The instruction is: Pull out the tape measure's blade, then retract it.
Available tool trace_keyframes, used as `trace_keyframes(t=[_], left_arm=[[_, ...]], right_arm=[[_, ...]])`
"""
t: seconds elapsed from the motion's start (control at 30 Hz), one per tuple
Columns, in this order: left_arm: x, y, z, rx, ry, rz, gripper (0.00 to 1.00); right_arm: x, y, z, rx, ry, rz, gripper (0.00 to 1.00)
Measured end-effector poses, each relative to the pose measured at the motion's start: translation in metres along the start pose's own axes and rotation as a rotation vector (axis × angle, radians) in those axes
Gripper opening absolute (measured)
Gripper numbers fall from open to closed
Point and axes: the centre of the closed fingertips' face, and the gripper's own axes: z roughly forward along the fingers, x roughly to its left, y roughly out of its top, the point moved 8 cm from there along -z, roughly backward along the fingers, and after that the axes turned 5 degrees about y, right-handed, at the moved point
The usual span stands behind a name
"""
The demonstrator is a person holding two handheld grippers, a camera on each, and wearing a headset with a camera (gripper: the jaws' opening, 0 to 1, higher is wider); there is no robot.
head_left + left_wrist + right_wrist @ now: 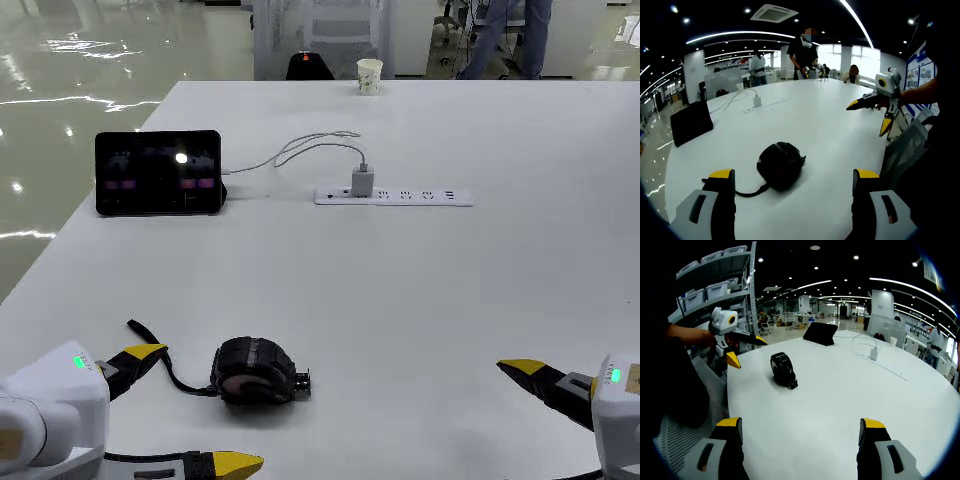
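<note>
White laminate tabletop (430,300), smooth and faintly glossy, spreads across almost the whole head view.

Two handheld grippers come next in size, each with a pale grey body, black jaws and yellow tips. The left gripper (202,406) sits at the lower left of the head view, its jaws spread wide and holding nothing. The right gripper (866,120) sits at the lower right edge, well apart from the work, jaws likewise spread and empty.

A dark tablet (158,172) leans upright at the upper left. To its right lies a long white power strip (395,196) carrying a small white charger (361,181), from which a thin cable (300,148) runs to the tablet.

The tape measure (255,371) lies flat on its side at the lower left of the head view, just ahead of the left gripper's open jaws and untouched. Its case is black, rounded and looks rubbery. A soft black wrist strap (150,338) trails off its left side, and a small metal blade hook (305,380) pokes out at its right.

The case is probably dense and grippy, so its flat sides suit a firm clamp. The blade is likely thin, springy steel that snaps back, so the hook seems the place to pinch.

A small paper cup (369,76) stands at the table's far edge.
</note>
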Motion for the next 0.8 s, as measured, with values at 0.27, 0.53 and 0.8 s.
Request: trace_keyframes(t=[0.27,0.53,0.8], left_arm=[[0.007,0.002,0.006,0.017,-0.030,0.023,0.91],[0.012,0.006,0.013,0.037,-0.067,0.060,0.82],[0.018,0.007,0.021,0.061,-0.097,0.084,0.78]], right_arm=[[-0.006,0.003,0.009,0.011,0.038,-0.030,0.94],[-0.009,0.006,0.019,0.029,0.083,-0.062,0.91],[-0.015,0.009,0.030,0.043,0.116,-0.082,0.89]])
